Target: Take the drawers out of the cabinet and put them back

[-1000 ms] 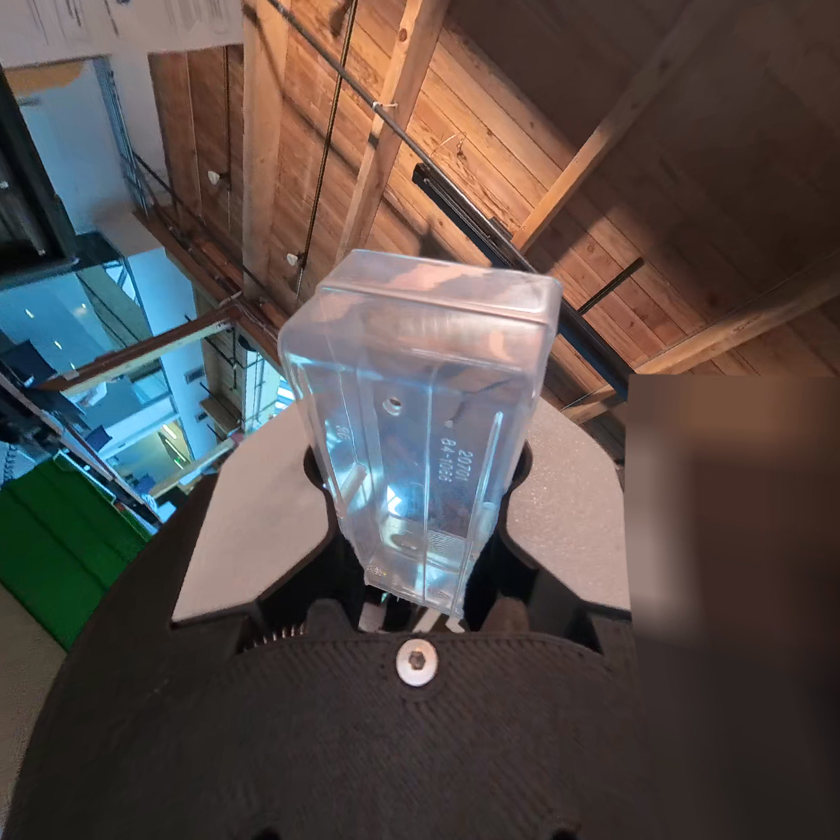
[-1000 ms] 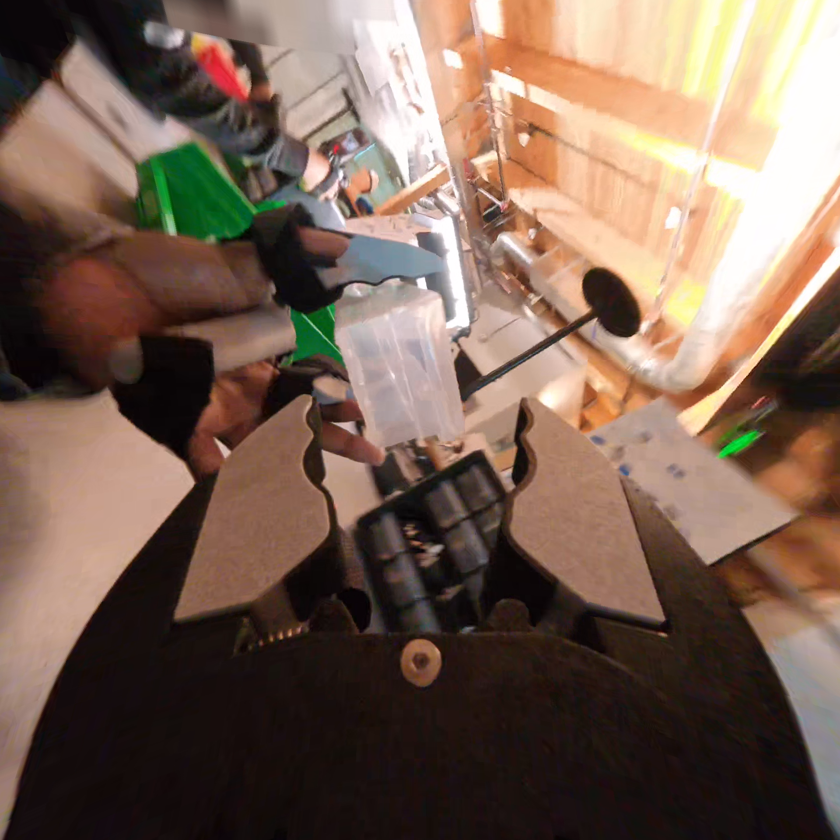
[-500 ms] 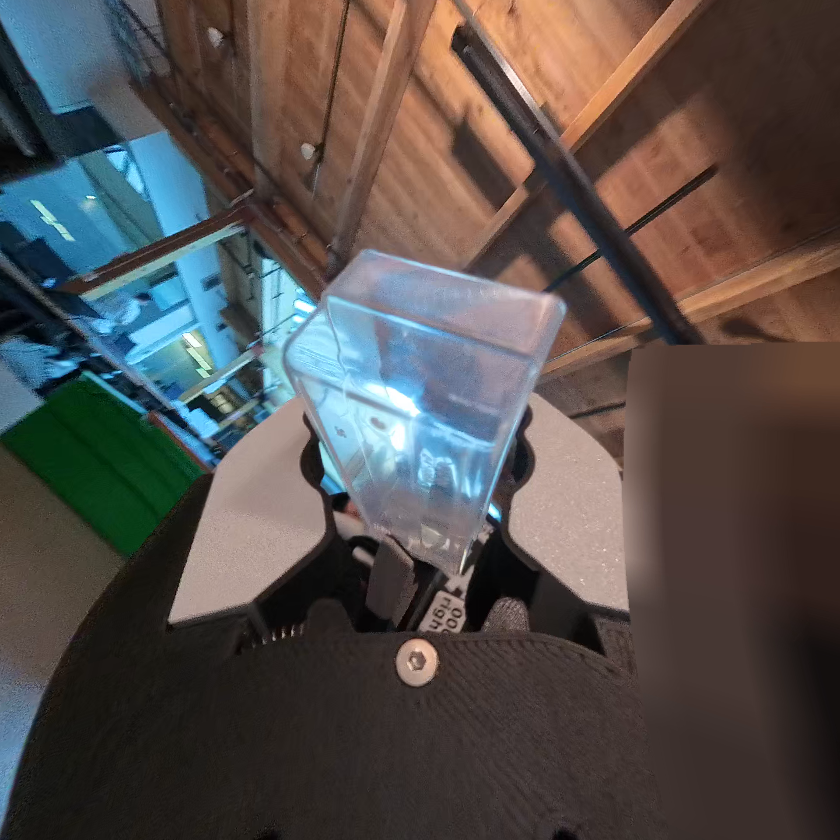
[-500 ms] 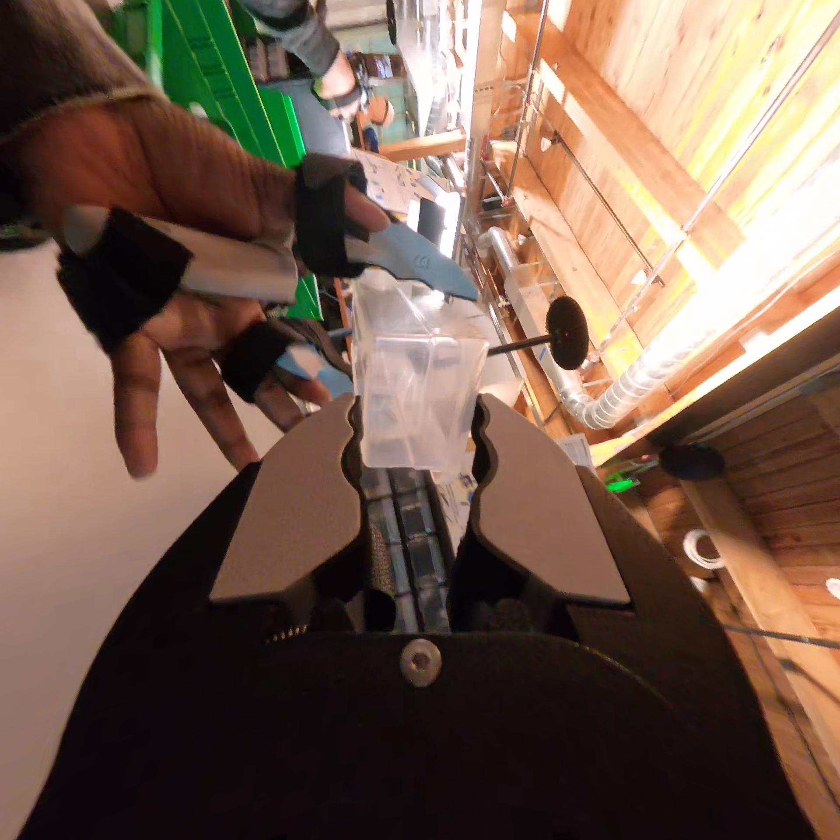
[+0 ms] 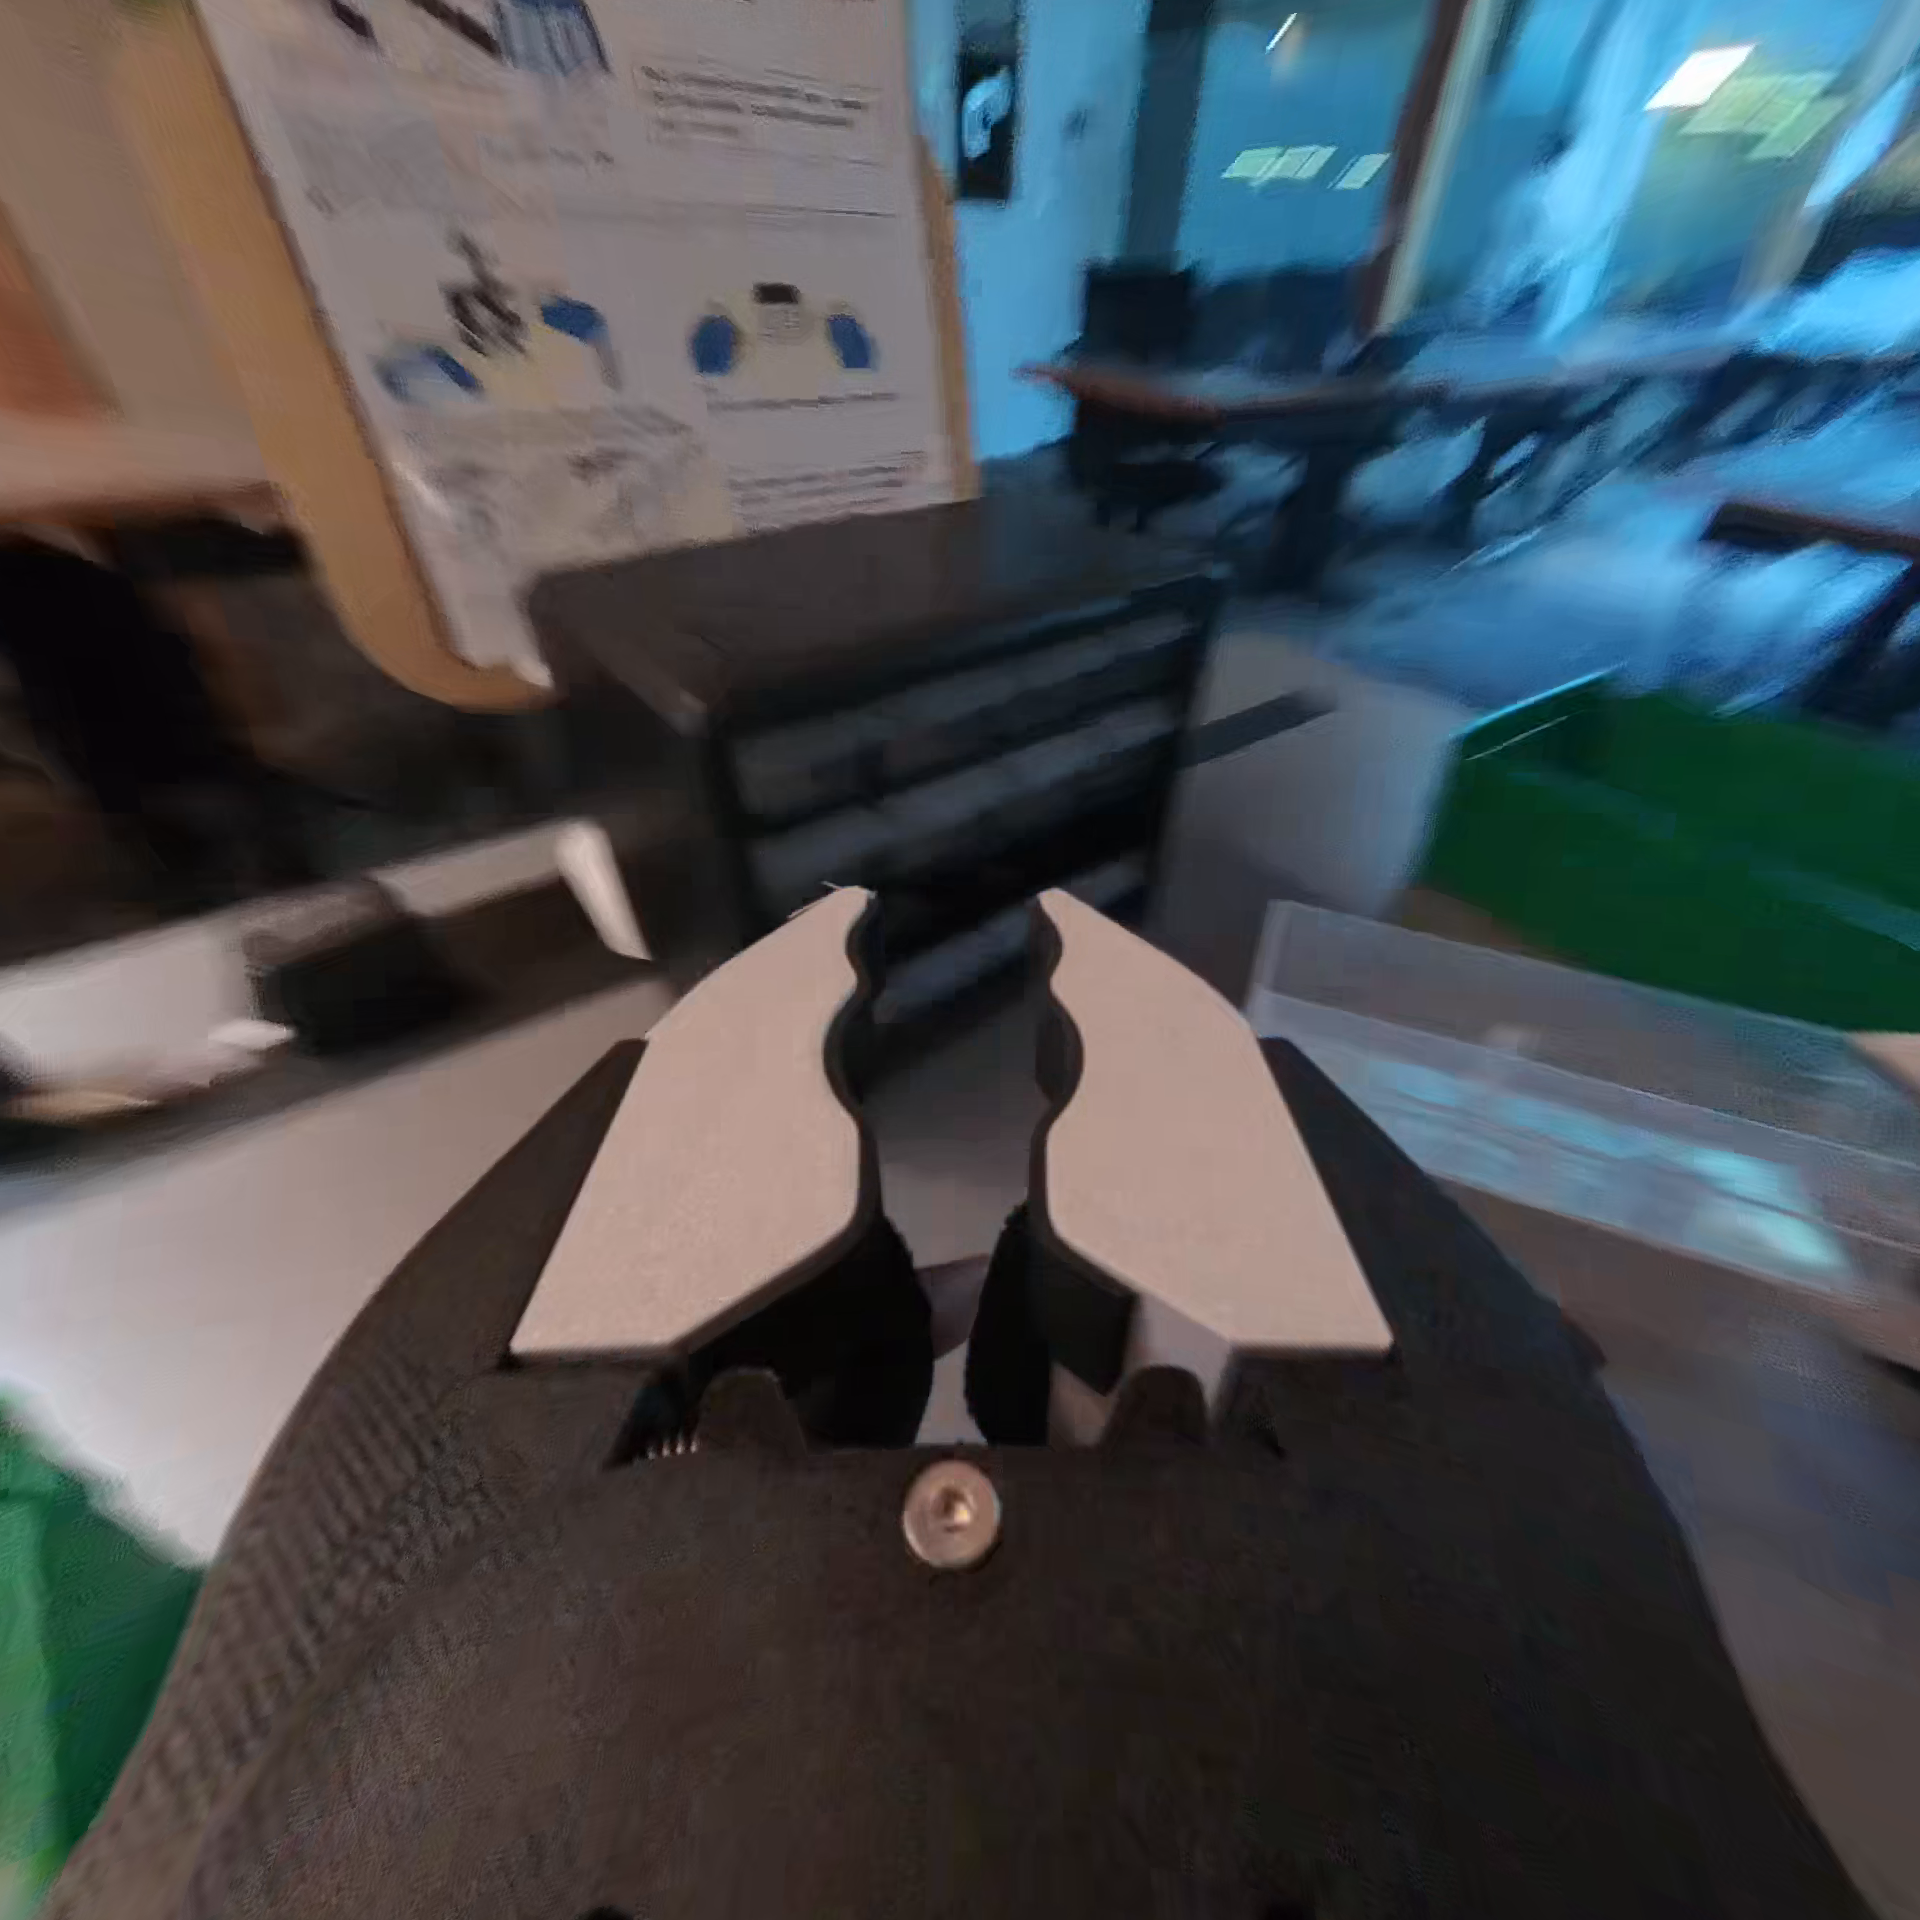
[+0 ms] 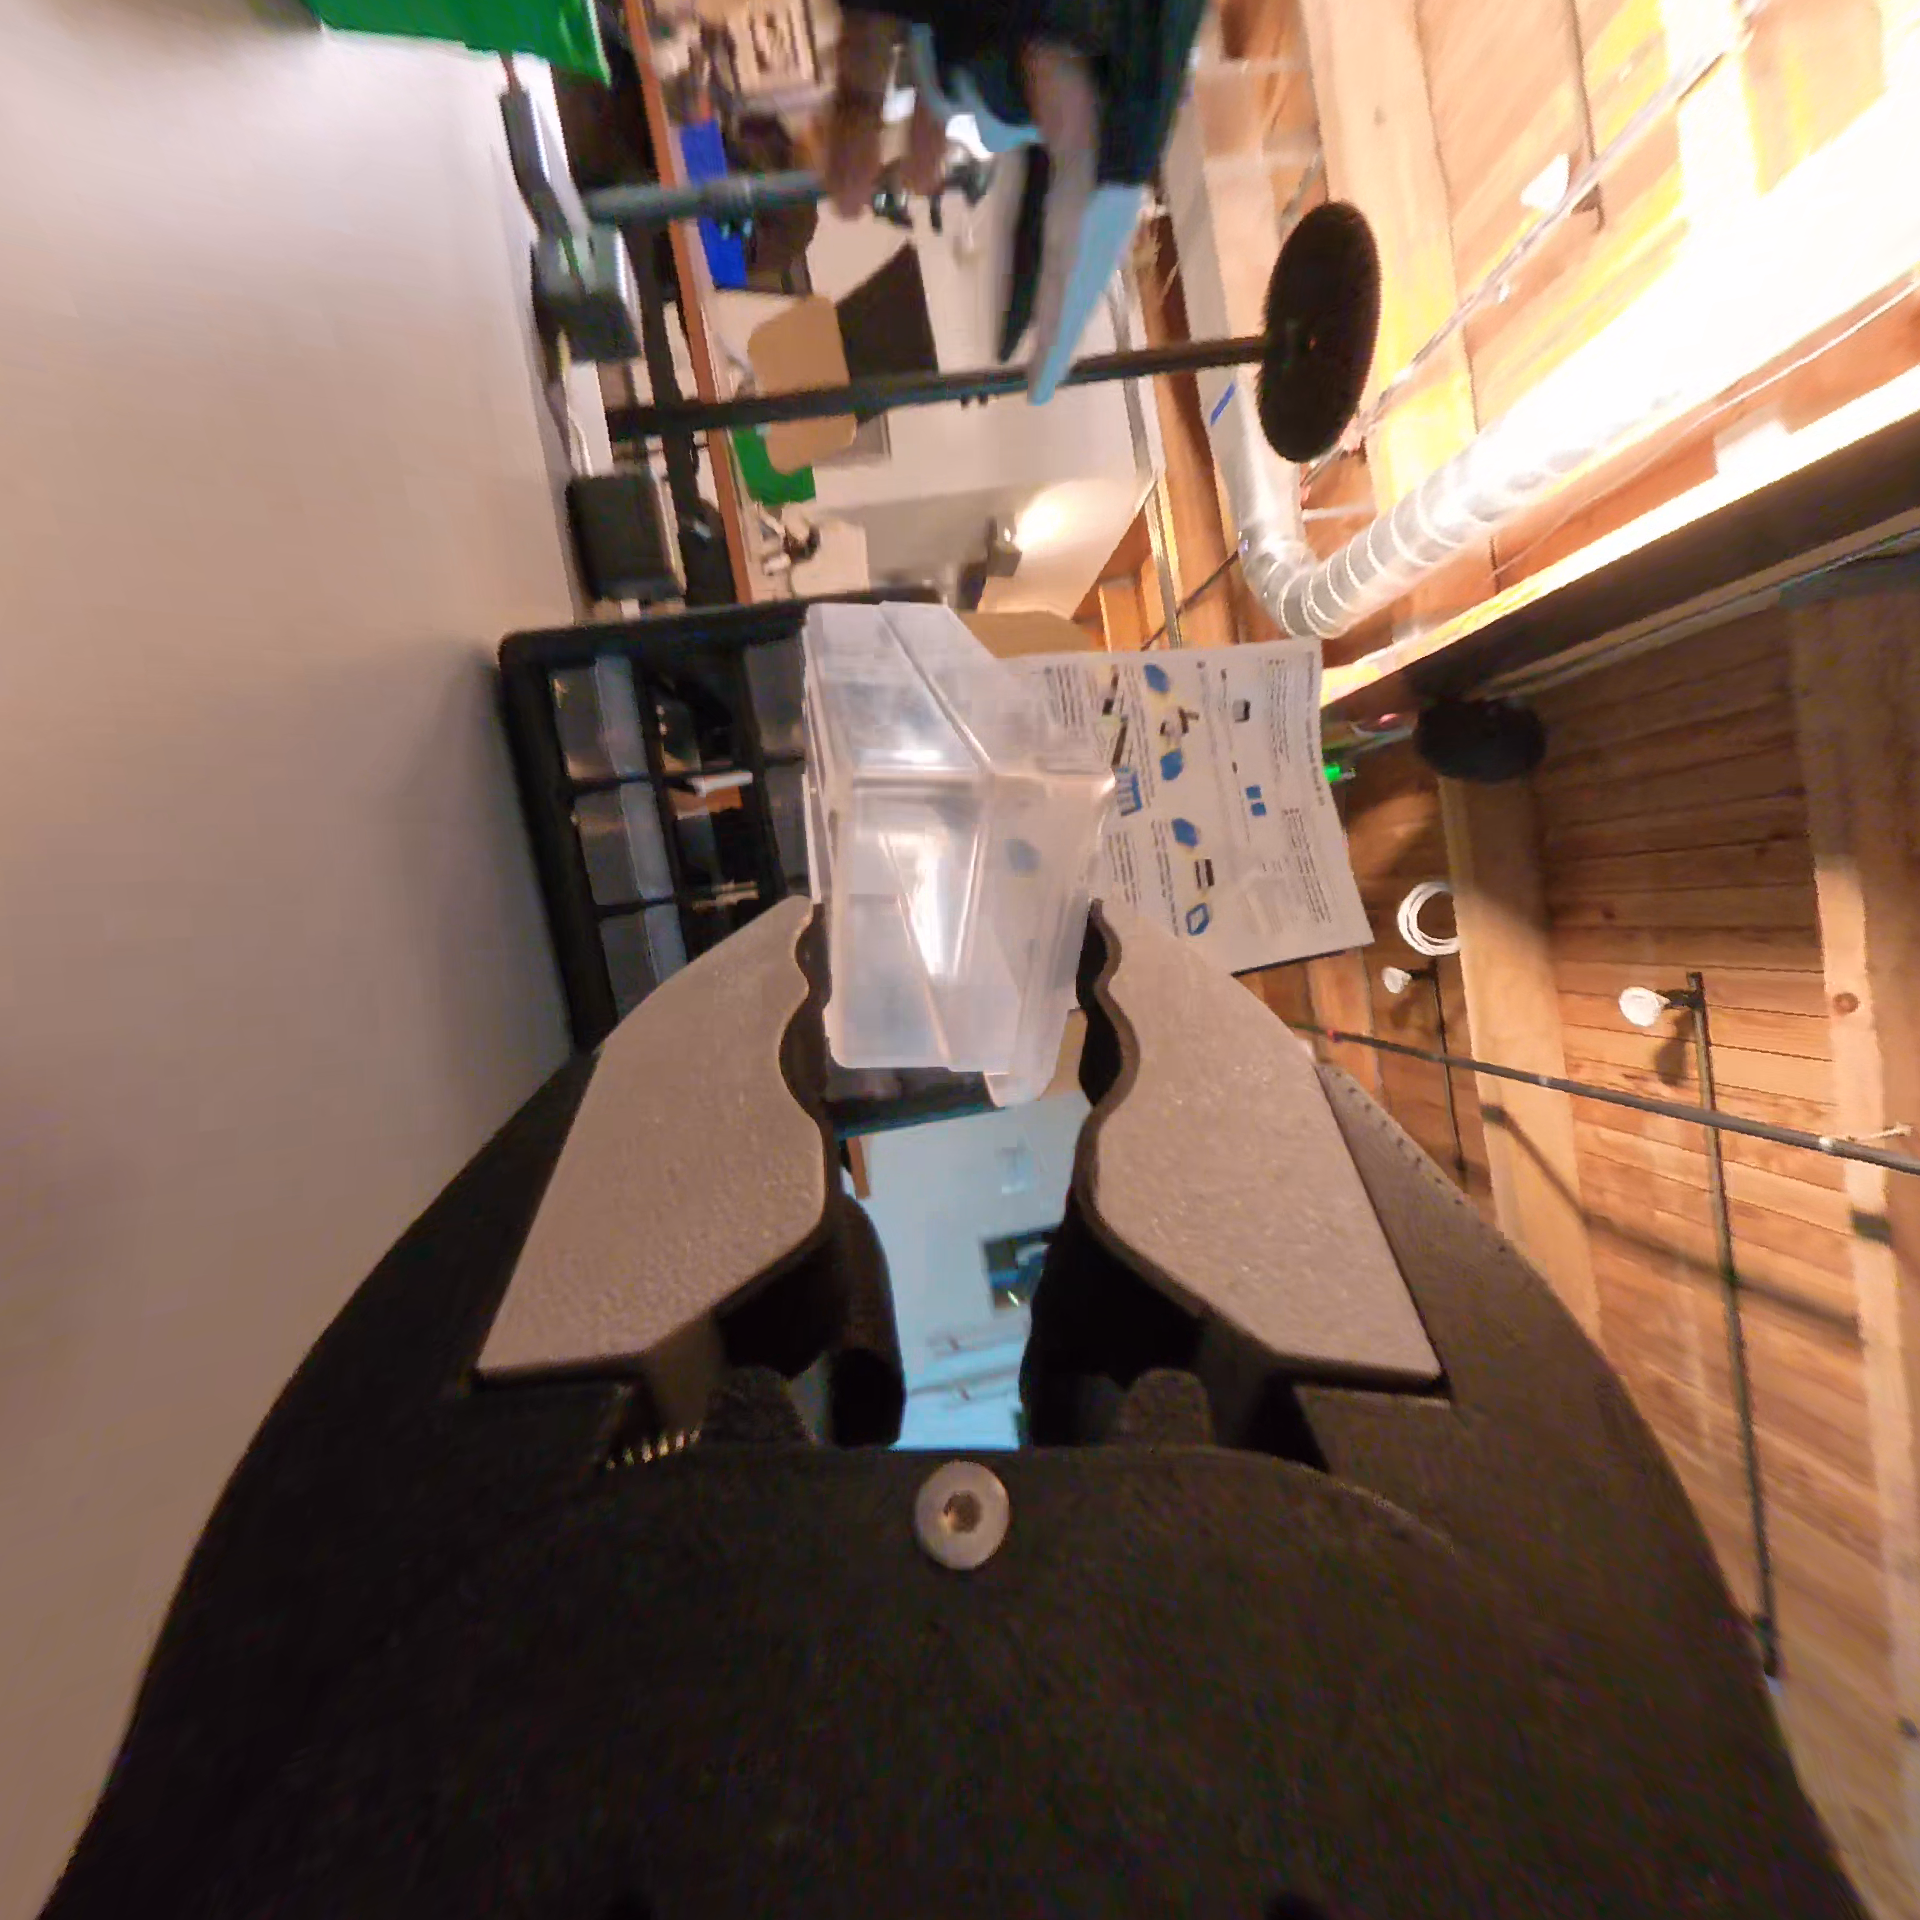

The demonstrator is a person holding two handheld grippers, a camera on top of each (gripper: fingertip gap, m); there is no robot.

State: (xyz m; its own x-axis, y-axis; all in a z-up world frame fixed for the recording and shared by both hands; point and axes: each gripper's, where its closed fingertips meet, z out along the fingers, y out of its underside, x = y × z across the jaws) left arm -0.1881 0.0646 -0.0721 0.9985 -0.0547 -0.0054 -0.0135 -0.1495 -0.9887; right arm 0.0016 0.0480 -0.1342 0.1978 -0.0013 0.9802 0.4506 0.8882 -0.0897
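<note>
The right gripper's fingers (image 6: 717,1049) are clamping a clear plastic drawer (image 6: 940,883) near the black cabinet (image 6: 634,790), awaiting reinsertion, while the left gripper (image 5: 954,940) is hovering slightly parted and empty, another clear drawer (image 5: 1558,1081) lying on the worktop (image 5: 208,1247).

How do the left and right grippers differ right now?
The left gripper holds nothing, jaws a narrow gap apart; the right gripper has its jaws closed on a clear plastic drawer. The left view is upright and motion-blurred, facing the black cabinet; the right view is sharp but rolled sideways, with the cabinet behind the drawer. Both have the same black bodies and grey finger plates.
</note>
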